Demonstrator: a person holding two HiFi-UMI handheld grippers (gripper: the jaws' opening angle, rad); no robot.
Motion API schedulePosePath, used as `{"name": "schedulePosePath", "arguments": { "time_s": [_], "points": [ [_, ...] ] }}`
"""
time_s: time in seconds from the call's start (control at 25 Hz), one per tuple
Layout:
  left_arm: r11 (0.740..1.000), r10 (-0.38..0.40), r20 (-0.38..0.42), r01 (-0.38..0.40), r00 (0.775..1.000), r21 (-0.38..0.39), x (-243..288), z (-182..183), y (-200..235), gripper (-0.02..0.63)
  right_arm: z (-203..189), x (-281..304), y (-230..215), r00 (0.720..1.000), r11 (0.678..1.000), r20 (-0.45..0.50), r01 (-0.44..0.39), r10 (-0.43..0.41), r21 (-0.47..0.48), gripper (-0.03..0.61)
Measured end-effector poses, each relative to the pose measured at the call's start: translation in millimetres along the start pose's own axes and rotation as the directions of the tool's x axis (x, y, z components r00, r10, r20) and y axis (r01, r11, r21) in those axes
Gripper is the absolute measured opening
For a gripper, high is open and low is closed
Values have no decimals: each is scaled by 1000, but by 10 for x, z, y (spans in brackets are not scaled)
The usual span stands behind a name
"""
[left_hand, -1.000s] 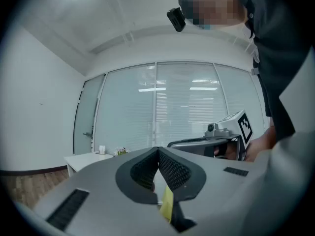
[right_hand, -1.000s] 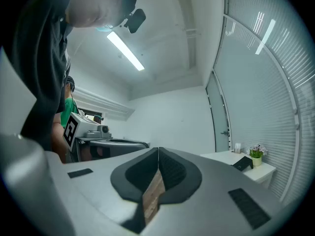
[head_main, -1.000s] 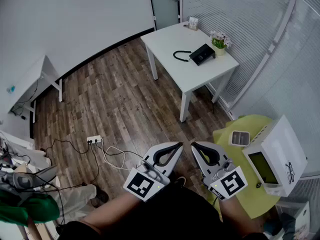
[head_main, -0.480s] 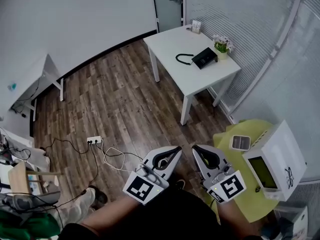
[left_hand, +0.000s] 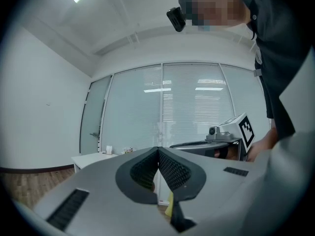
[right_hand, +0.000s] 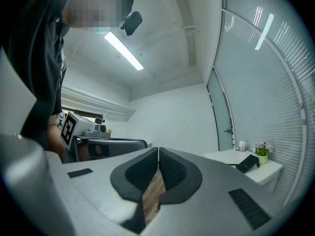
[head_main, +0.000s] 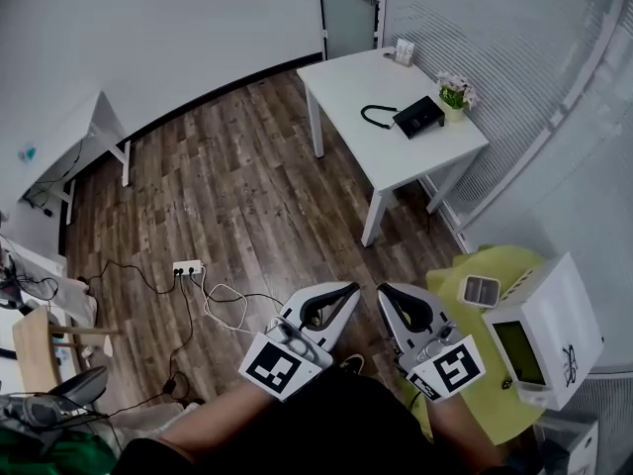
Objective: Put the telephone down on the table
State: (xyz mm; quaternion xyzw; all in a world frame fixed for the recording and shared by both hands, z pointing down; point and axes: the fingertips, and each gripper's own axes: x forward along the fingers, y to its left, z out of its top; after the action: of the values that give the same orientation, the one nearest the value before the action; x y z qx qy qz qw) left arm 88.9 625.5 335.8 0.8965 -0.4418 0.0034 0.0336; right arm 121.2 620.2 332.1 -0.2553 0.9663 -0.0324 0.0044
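A black telephone [head_main: 417,117] lies on the white table [head_main: 366,82] at the far side of the room, its curly cord [head_main: 376,116] trailing to the left; in the right gripper view the telephone [right_hand: 247,162] shows small on the table [right_hand: 231,156]. My left gripper [head_main: 348,290] and right gripper [head_main: 386,291] are held side by side close to my body, pointing level toward the table and well short of it. Both are shut with nothing between the jaws. In the left gripper view the table [left_hand: 93,158] is seen far off.
A small potted plant [head_main: 455,94] and a little box [head_main: 404,49] stand on the white table. A power strip [head_main: 186,267] with loose cables lies on the wood floor. A yellow-green round table [head_main: 475,349] with a white device [head_main: 542,330] is at my right. Another white desk [head_main: 59,156] stands at left.
The view has shifted: the white table and telephone now sit a little further right and higher in the head view. Both grippers keep their place before my body and stay shut.
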Motion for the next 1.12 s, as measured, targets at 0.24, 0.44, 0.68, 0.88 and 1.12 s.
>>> {"name": "schedulePosePath", "arguments": {
  "time_s": [0.24,0.44,0.68,0.88,1.12],
  "points": [
    [1000,-14,3,14,1000,-1,133,5,324,9,54,295,-132,1000,1000,-16,21,-21,-12,23],
    [999,-54,3,54,999,-7,220,43,707,9,91,688,-246,998,999,-20,53,-53,-5,23],
    [996,-91,15,91,996,19,270,87,1339,9,130,1335,-370,995,994,-22,96,-97,-43,23],
    [994,-109,14,109,994,29,277,107,1869,9,118,1853,-489,991,991,-29,133,-134,-31,23],
    [993,-120,19,119,993,16,290,141,2400,9,169,2303,-552,982,979,-15,188,-190,-72,23]
  ]
}}
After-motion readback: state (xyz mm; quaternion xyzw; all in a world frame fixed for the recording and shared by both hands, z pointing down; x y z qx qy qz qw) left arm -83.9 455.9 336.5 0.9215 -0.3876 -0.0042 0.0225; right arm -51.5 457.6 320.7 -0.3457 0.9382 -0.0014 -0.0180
